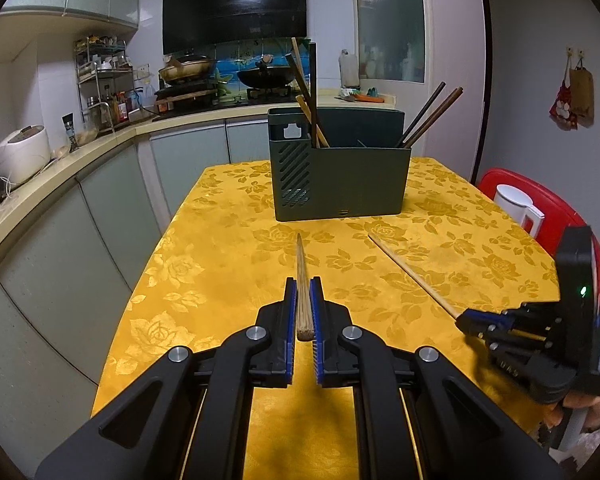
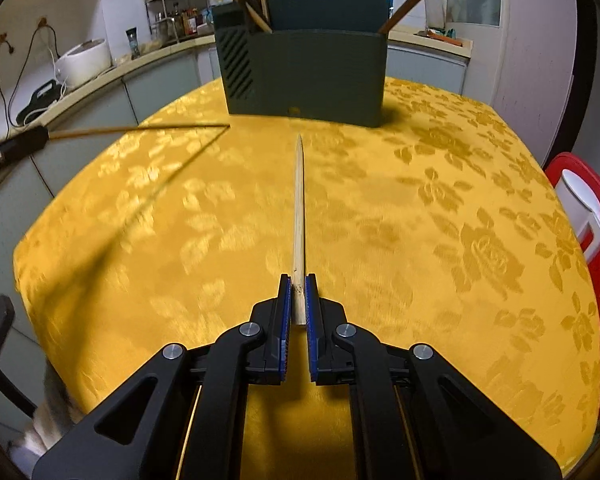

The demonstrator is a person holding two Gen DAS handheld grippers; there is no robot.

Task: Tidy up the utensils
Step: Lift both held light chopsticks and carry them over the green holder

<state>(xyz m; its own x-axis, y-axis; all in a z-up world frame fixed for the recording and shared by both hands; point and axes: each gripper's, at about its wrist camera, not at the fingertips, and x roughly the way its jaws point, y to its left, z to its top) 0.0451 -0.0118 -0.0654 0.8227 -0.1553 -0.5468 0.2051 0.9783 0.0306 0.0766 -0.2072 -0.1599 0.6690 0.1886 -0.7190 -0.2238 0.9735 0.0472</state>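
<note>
A dark green utensil holder (image 1: pixel 340 172) (image 2: pixel 304 76) stands on the yellow flowered tablecloth (image 1: pixel 220 264), with several dark and wooden chopsticks leaning in its compartments. My left gripper (image 1: pixel 303 282) is shut on a brown wooden chopstick (image 1: pixel 300 264) that points straight at the holder and hangs above the cloth. In the right wrist view the left gripper (image 2: pixel 42 137) enters from the left with that chopstick (image 2: pixel 140 131). My right gripper (image 2: pixel 298 280) (image 1: pixel 462 320) is shut on a pale chopstick (image 2: pixel 299 208) (image 1: pixel 412 276), tip toward the holder.
A white jug (image 1: pixel 516 204) (image 2: pixel 580 204) sits on a red stool beside the table's right edge. A kitchen counter with a rice cooker (image 1: pixel 20 152) runs along the left. Stove and pans (image 1: pixel 228 72) are behind the holder.
</note>
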